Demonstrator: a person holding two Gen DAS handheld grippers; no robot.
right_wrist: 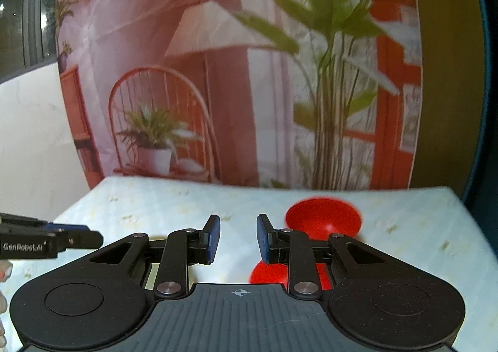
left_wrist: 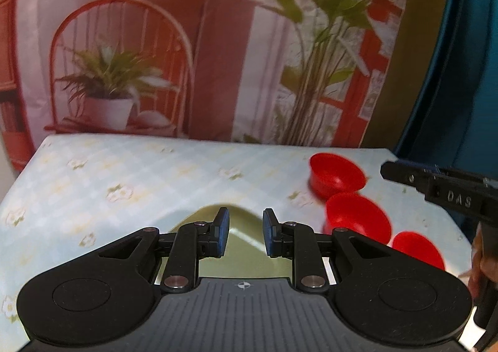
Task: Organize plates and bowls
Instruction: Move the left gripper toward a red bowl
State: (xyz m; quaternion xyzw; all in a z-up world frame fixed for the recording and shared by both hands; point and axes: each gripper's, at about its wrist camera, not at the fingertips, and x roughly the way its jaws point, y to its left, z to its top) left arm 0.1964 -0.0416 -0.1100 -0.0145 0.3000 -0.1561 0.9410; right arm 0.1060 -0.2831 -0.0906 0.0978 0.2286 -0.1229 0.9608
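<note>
**Both grippers hover empty above the table, bowls to the right**

The left gripper [left_wrist: 246,232] hangs over a pale green plate [left_wrist: 242,258] that lies on the table [left_wrist: 124,184], which wears a light checked cloth with small flowers. Its blue pads [left_wrist: 222,232] stand a little apart with nothing between them; the plate shows through the gap below, not pinched. To the right of the plate three red bowls sit in a loose row on the cloth: the far bowl [left_wrist: 337,174], the middle bowl [left_wrist: 358,215] just beside it, and the near bowl [left_wrist: 418,247] partly cut off by the gripper's body. The right gripper [left_wrist: 435,187] reaches in from the right edge, above the bowls.

In the right wrist view the right gripper [right_wrist: 238,238] likewise has its jaws slightly parted and grips nothing. One red bowl [right_wrist: 323,216] lies beyond its right finger, another [right_wrist: 270,272] shows under the linkage. The left gripper [right_wrist: 49,238] pokes in at the left edge. A printed backdrop [left_wrist: 186,41] of a chair and potted plants hangs behind the table
</note>
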